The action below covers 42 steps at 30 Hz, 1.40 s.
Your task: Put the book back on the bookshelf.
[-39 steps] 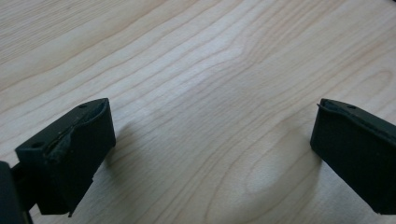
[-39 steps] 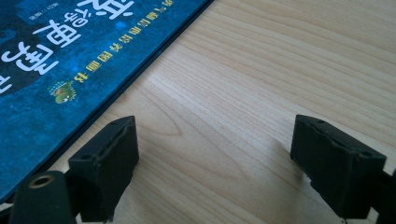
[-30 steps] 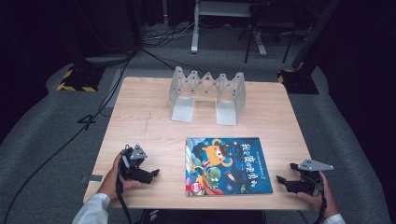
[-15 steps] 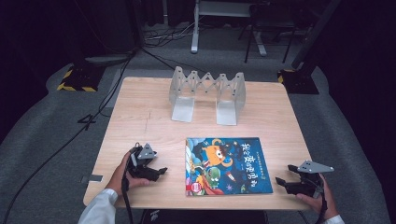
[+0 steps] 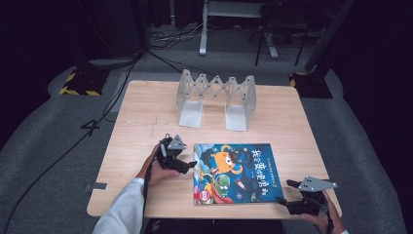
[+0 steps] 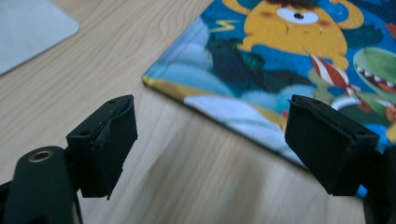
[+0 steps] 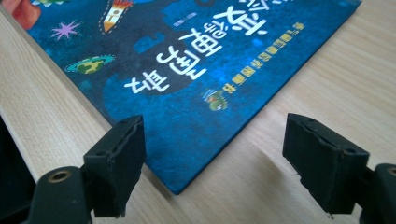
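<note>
The left tool (image 5: 191, 165) stands wide open, holding nothing, its jaws having just narrowed a little, with the picture book's (image 5: 234, 171) left edge just ahead between them; the right tool (image 5: 284, 201), equally empty and wide, faces the book's near right corner. The book lies flat on the worktop (image 5: 146, 117) before a folding bookend rack (image 5: 216, 97). Being so flat, it will probably slide away, or a jaw scrape the cover, if either tool pushes rather than hooks under.

Wooden desk (image 5: 136, 126), light grain, centre of frame. Grey folding rack (image 5: 216, 97) with zigzag links stands at upper middle of desk, two flat feet toward viewer. Black cables (image 5: 97, 122) trail over grey floor, left. Yellow-black striped base (image 5: 80, 83) upper left.
</note>
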{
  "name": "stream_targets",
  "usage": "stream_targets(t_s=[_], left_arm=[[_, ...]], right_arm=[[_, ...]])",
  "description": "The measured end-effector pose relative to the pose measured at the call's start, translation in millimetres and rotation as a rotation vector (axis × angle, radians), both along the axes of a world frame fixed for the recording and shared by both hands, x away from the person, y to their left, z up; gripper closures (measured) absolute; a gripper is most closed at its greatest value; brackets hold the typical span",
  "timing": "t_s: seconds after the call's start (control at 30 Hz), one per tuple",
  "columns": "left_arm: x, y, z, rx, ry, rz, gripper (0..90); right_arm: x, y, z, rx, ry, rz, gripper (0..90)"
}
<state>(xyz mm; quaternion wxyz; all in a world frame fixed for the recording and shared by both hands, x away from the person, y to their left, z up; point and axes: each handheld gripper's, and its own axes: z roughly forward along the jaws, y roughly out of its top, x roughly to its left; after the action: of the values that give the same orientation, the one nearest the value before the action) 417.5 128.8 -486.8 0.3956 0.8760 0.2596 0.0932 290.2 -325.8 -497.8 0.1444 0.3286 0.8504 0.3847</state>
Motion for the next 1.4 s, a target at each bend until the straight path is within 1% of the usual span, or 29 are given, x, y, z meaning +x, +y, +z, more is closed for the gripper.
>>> stream_targets(t_s=[0.03, 0.1, 0.13, 0.17, 0.2, 0.23, 0.27, 0.3, 0.33, 0.4, 0.43, 0.47, 0.5, 0.53, 0.6, 0.67, 0.77, 0.93, 1.0, 1.13, 1.23, 1.4], left_arm=[[4.2, -7.0, 0.0, 0.013, -0.013, -0.002, 17.4], [11.2, -14.6, -0.8, 0.015, -0.007, -0.012, 17.4], [17.0, -20.7, -1.9, 0.023, -0.002, -0.021, 17.1], [20.0, -25.7, -3.7, 0.043, -0.024, -0.022, 16.6], [24.5, -31.5, -6.3, 0.076, -0.021, -0.027, 16.9], [30.7, -34.8, -8.5, 0.071, 0.015, -0.040, 16.8], [34.5, -36.1, -9.4, 0.062, 0.019, -0.042, 15.8], [36.5, -37.4, -10.1, 0.054, 0.010, -0.031, 15.7], [38.6, -38.1, -10.0, 0.055, 0.021, -0.032, 15.6], [43.1, -40.2, -11.7, 0.031, 0.060, -0.049, 15.8], [45.3, -41.1, -12.8, 0.024, 0.087, -0.074, 15.5], [46.0, -42.2, -13.6, 0.015, 0.094, -0.079, 15.7], [46.9, -43.1, -13.8, 0.019, 0.098, -0.082, 15.0], [47.4, -44.4, -14.3, 0.012, 0.098, -0.086, 14.0], [46.4, -46.0, -14.7, 0.009, 0.101, -0.115, 13.8], [44.9, -48.0, -14.3, 0.021, 0.098, -0.114, 12.1], [42.5, -46.5, -14.4, 0.020, 0.100, -0.135, 11.9], [35.7, -42.4, -14.4, 0.021, 0.101, -0.139, 11.9], [31.8, -38.7, -13.7, 0.031, 0.103, -0.144, 11.9], [22.9, -29.1, -12.9, 0.040, 0.104, -0.145, 11.8], [18.7, -24.2, -12.7, 0.042, 0.108, -0.149, 11.8], [6.3, -13.2, -10.4, 0.071, 0.116, -0.153, 11.3]], right_arm=[[-0.6, 0.4, -0.4, -0.001, 0.003, 0.002, 21.4], [-2.4, 2.0, -2.2, -0.010, 0.004, -0.002, 21.5], [-2.9, 2.1, -2.7, -0.012, 0.009, 0.002, 21.5], [-3.2, 3.4, -3.9, -0.025, 0.008, 0.003, 20.8], [-4.0, 5.0, -3.8, -0.035, 0.005, 0.000, 20.6], [-4.2, 6.3, -3.6, -0.043, 0.002, 0.004, 20.8], [-4.0, 7.6, -4.0, -0.047, 0.005, 0.009, 20.5], [-3.5, 8.4, -4.3, -0.045, 0.009, 0.014, 19.9], [-2.9, 8.9, -4.0, -0.050, 0.012, 0.010, 18.9], [-1.9, 9.7, -4.0, -0.048, 0.016, 0.016, 20.0], [-1.9, 10.1, -4.0, -0.048, 0.017, 0.023, 20.3], [-2.0, 11.1, -3.9, -0.047, 0.016, 0.027, 21.1], [-2.0, 11.7, -3.9, -0.046, 0.015, 0.030, 21.1], [-1.9, 12.5, -4.0, -0.046, 0.015, 0.031, 21.1], [-1.7, 13.0, -4.1, -0.046, 0.012, 0.036, 21.1], [-1.2, 13.1, -4.1, -0.045, 0.016, 0.038, 20.9], [-0.3, 13.4, -4.0, -0.045, 0.016, 0.035, 21.7], [1.3, 13.2, -3.6, -0.043, 0.013, 0.029, 24.6], [3.1, 13.5, -3.6, -0.041, 0.014, 0.022, 24.6], [7.6, 15.4, -3.3, -0.040, 0.015, 0.012, 26.3], [9.8, 16.5, -3.2, -0.041, 0.013, 0.008, 27.2], [14.4, 21.3, -2.8, -0.046, 0.013, 0.004, 27.0]])
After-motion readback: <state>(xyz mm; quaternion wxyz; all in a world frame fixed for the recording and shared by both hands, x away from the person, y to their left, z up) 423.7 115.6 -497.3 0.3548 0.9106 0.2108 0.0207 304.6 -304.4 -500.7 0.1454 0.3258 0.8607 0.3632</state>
